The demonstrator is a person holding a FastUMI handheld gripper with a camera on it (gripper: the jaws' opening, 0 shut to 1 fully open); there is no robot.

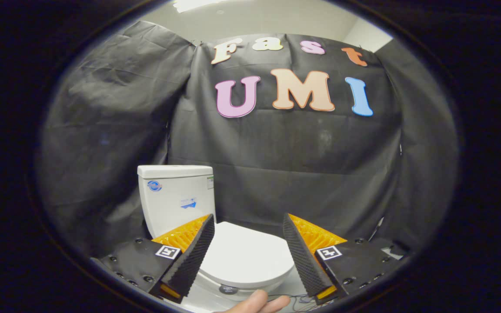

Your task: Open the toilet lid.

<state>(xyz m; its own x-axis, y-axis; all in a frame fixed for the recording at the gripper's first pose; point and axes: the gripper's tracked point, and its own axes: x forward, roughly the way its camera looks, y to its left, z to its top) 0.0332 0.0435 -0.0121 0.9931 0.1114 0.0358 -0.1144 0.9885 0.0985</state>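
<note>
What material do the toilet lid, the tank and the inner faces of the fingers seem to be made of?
Toilet lid: closed, smooth white with a soft sheen, probably plastic, though ceramic cannot be excluded.
Tank: glossy white with rounded edges, likely glazed ceramic.
Fingers: the inner pads are black and finely ridged, like rubber or foam; the orange backs look like ribbed plastic. The gripper is open, above the lid.

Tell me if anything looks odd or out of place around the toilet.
One thing: a person's hand pokes in below the open gripper, in front of the toilet lid, near thin wires on the floor. The lid lies shut and level; the tank looks intact. No spills.
</note>
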